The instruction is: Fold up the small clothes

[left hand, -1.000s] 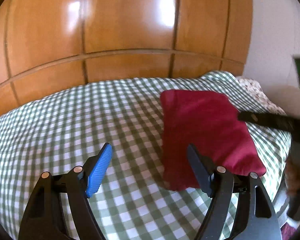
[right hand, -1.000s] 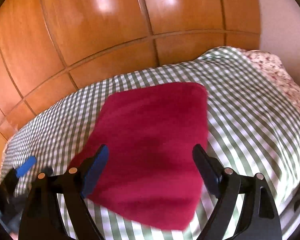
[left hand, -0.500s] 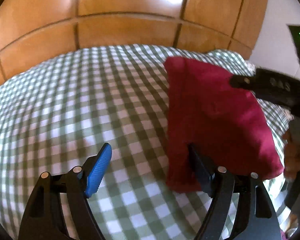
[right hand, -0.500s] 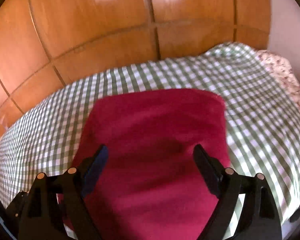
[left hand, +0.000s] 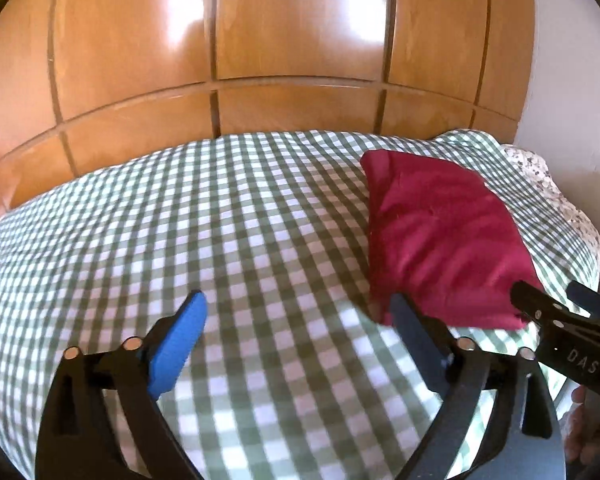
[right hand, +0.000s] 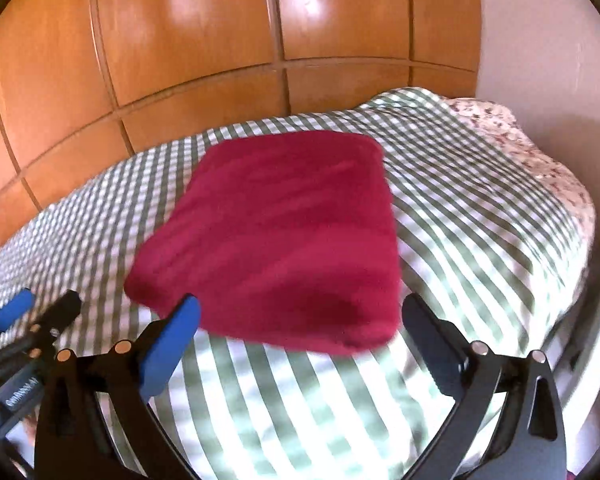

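Note:
A dark red folded garment (right hand: 276, 232) lies flat on the green-and-white checked bed cover (right hand: 480, 216); in the left wrist view the red garment (left hand: 440, 232) sits right of centre. My right gripper (right hand: 300, 312) hovers just before the garment's near edge, its jaws opening wide, nothing pressed between them. My left gripper (left hand: 298, 308) hangs over the bare checked cover (left hand: 220, 220) left of the garment, its jaws also opening, nothing between them. The right gripper (left hand: 556, 308) shows at the right edge of the left wrist view, and the left gripper (right hand: 44, 308) at the left edge of the right wrist view.
A glossy wooden panelled wall (left hand: 260, 60) stands behind the bed. A flowered fabric (right hand: 520, 140) lies at the bed's far right corner beside a white wall (right hand: 540, 40). The bed's right edge (right hand: 576, 292) drops off close to the garment. A hand (left hand: 584, 436) shows at lower right.
Both grippers have drawn back from the red garment toward its near edge and their jaws stand wider. The garment lies flat where it was.

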### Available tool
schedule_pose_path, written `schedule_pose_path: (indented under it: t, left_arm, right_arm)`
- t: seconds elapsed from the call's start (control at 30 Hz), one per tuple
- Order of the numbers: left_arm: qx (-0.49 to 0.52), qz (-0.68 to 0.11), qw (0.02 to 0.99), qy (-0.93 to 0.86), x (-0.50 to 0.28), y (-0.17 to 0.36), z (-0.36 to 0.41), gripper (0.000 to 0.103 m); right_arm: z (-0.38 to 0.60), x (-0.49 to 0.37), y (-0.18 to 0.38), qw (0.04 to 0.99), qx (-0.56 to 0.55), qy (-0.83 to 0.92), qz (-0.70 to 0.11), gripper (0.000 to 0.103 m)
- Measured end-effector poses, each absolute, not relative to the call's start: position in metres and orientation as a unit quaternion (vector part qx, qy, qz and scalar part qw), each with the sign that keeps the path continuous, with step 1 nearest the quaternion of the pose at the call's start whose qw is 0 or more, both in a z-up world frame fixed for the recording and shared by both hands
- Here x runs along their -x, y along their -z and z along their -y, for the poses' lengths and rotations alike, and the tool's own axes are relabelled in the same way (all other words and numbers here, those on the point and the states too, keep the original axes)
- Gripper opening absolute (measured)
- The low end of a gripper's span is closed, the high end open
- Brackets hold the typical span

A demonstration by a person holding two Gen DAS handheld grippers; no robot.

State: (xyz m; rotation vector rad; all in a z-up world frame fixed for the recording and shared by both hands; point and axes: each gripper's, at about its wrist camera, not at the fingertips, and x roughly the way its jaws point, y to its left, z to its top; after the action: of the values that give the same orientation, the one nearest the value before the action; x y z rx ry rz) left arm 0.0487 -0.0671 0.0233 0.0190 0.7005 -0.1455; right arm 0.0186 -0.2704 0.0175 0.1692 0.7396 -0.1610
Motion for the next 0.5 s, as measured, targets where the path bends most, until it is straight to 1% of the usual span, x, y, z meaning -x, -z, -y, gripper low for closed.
schedule_pose_path:
  t: [0.1, 0.17, 0.2, 0.5]
  left_arm:
    - [0.000, -0.336, 0.940, 0.065, -0.035, -0.026, 0.060, 0.094]
    - [0.007, -0.331, 0.942, 0.061, -0.028, -0.028, 0.056, 0.098]
    - [0.009, -0.328, 0.943, 0.059, -0.024, -0.030, 0.054, 0.099]
    - [0.009, -0.319, 0.946, 0.065, -0.008, -0.037, 0.050, 0.099]
  right_arm:
    - [0.267, -0.003, -0.019, 0.929, -0.082, 0.090, -0.350, 0.101]
    - [0.263, 0.010, -0.023, 0.934, -0.074, 0.105, -0.333, 0.101]
    - [0.261, 0.014, -0.024, 0.935, -0.071, 0.110, -0.329, 0.101]
    - [0.263, 0.029, -0.030, 0.937, -0.074, 0.124, -0.320, 0.101]
